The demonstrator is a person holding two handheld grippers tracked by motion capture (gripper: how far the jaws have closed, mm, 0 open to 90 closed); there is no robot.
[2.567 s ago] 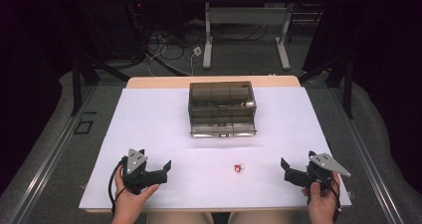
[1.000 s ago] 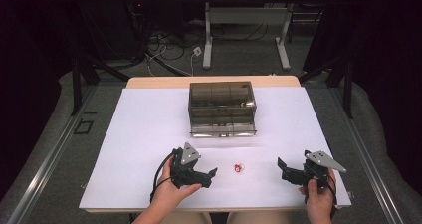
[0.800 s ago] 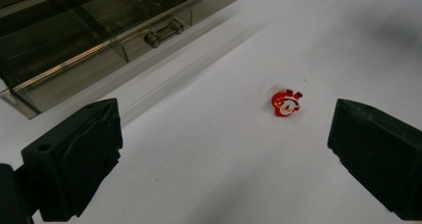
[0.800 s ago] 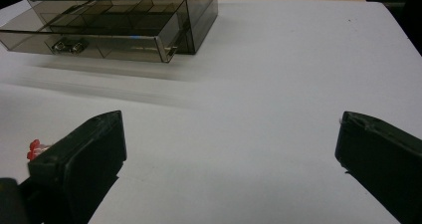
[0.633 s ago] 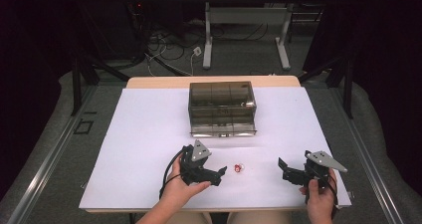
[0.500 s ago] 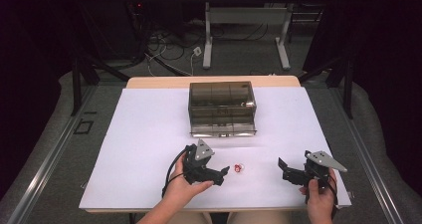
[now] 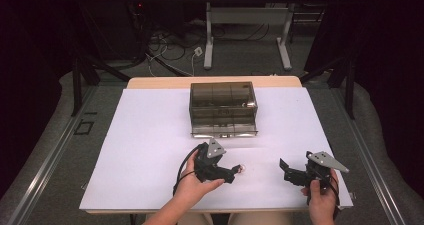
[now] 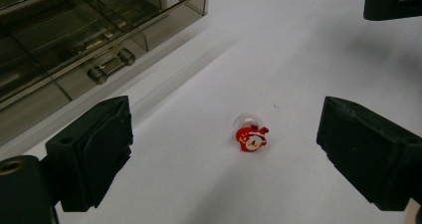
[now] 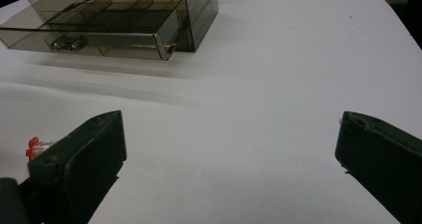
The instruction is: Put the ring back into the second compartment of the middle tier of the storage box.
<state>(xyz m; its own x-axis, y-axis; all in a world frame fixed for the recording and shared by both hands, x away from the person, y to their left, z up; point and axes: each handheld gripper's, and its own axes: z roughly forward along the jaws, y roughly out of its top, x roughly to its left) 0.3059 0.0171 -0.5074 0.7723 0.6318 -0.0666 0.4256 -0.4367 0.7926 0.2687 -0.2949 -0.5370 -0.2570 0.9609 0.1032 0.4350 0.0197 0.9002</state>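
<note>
Santa charm point(image 8: 251, 138) sharp between left tongs point(image 8: 224, 154), perhaps ringed

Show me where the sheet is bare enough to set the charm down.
Bare: the wide strips left and right of the drawer box, and the stretch between the charm and the right hand-held gripper. Crowded: around the left hand-held gripper, which brackets the charm, and just before the open drawer.

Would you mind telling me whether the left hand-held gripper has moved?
Yes: the left hand-held gripper has moved right, toward the small red ring, before the drawer box.
</note>
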